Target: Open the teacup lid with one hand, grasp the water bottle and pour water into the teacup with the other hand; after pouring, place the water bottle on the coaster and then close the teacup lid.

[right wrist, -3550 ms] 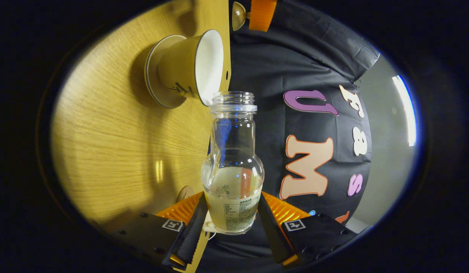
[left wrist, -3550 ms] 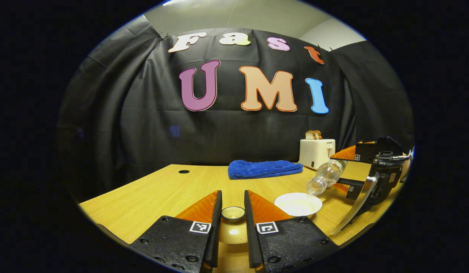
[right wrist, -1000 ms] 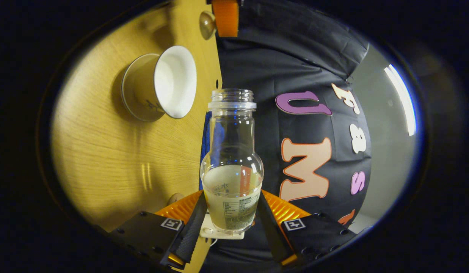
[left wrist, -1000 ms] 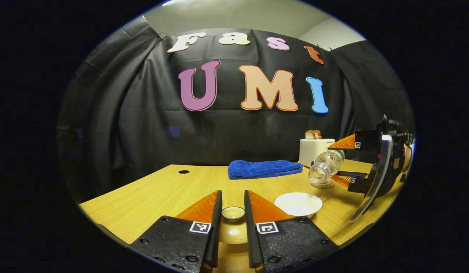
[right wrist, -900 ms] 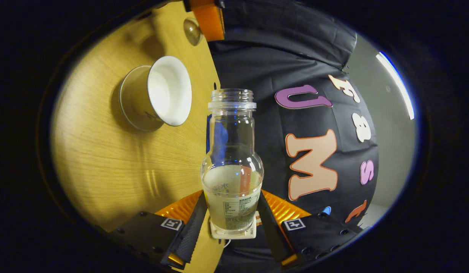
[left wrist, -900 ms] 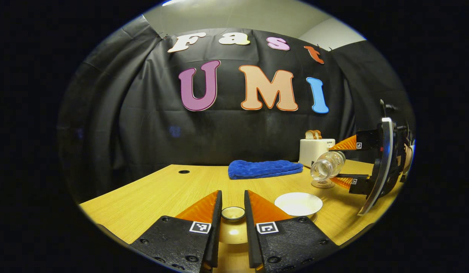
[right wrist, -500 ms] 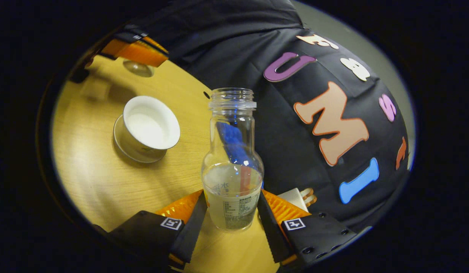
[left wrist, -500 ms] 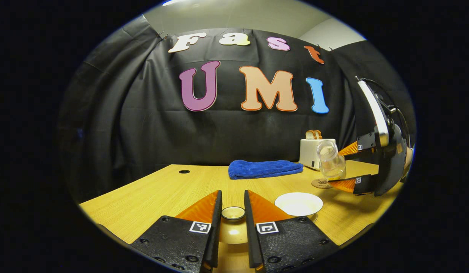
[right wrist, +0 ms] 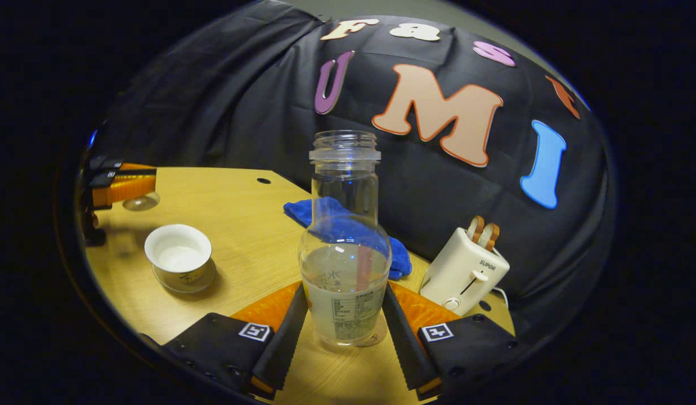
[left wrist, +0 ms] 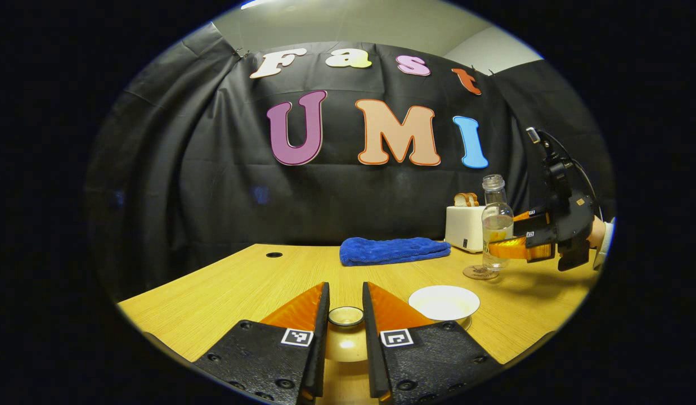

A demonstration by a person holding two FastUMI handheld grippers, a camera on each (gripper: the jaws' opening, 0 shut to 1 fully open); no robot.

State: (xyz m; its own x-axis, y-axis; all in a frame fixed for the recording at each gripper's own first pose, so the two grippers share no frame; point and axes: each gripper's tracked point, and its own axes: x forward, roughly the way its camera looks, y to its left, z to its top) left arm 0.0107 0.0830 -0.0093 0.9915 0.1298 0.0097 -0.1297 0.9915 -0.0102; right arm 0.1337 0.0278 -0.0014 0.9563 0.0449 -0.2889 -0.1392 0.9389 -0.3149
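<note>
**Right gripper view: bottle back upright, coming down on the coaster**

Right gripper view shows the right gripper [right wrist: 344, 323] at the bottom centre of the frame, both fingers closed on the lower body of the water bottle [right wrist: 345, 253]. Half a second ago the bottle leaned over; a second ago it lay nearly level beside the cup. Now it stands straight, so the pouring looks finished and the set-down is in hand. Left gripper view puts the bottle's base at the coaster [left wrist: 480, 273], right of centre; whether it already rests there cannot be told.

The bottle is clear and smooth, bulbous below a narrow threaded neck, uncapped, with liquid filling its lower part. The coaster is a thin round disc.

Lower left in the same view, the teacup [right wrist: 179, 257] stands open on the wood-grain table [right wrist: 235, 225]: a glazed, flared bowl, white inside.

Bottom centre of the left gripper view, the left gripper [left wrist: 346, 318] pinches the knob of the rounded, glossy teacup lid [left wrist: 346, 337], well apart from the cup, so closing remains.
</note>
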